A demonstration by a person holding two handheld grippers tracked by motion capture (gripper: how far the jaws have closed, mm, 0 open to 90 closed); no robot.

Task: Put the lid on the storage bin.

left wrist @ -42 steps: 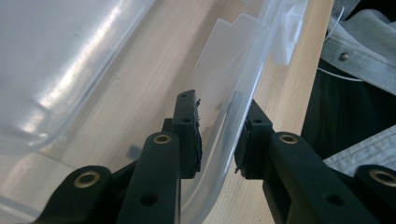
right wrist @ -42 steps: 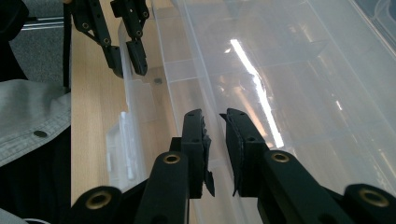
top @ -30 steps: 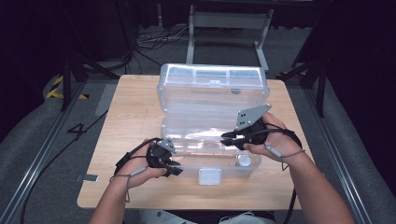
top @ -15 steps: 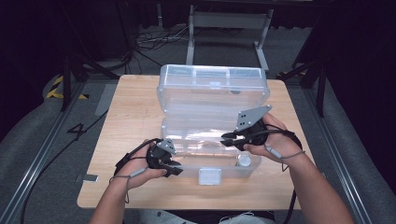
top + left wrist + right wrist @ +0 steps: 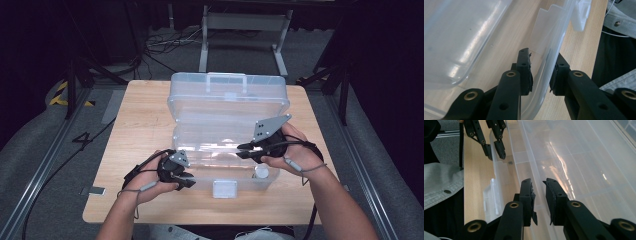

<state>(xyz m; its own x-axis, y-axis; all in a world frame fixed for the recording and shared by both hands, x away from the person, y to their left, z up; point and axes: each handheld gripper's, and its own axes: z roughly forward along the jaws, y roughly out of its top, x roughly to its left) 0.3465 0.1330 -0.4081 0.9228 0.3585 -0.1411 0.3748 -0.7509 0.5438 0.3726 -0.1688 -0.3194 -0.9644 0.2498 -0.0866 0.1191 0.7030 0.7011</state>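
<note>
Straddling the front wall of the clear bin [image 5: 200,176], the left gripper [image 5: 541,75] has 1 jaw inside and 1 outside, pads not quite pinching it. The right gripper [image 5: 538,195] hangs over the bin's interior, jaws apart, nothing between. Bin's long axis runs left-right across the table [image 5: 135,125], so the left hand's closer to a grab.

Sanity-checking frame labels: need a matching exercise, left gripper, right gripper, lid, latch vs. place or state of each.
Things:
1. left gripper
2. right gripper
3. lid
4. latch

Place or state:
A. swung open, at the far side of the box
B. jaws astride the box's front wall
C. front middle of the box
D. over the box's inside

Pairs: 1-B, 2-D, 3-A, 4-C
</note>
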